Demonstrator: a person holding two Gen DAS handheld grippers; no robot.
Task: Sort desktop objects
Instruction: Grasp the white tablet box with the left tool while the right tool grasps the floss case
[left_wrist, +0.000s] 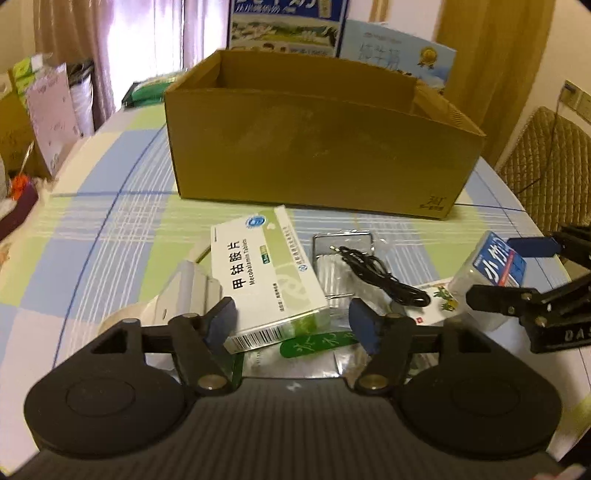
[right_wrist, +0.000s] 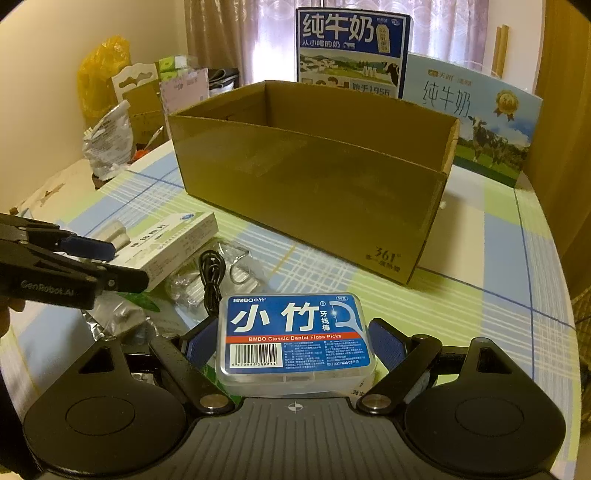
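Now: pickup step | right gripper (right_wrist: 291, 341) brackets floss box (right_wrist: 295, 339), grip unclear | left gripper (left_wrist: 291, 325) open around pill box (left_wrist: 267, 280) | next: close, lift into cardboard box (right_wrist: 314, 177).

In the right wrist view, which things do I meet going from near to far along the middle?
Right tongs → dental floss picks box → checked tablecloth → open cardboard box → dark blue milk carton.
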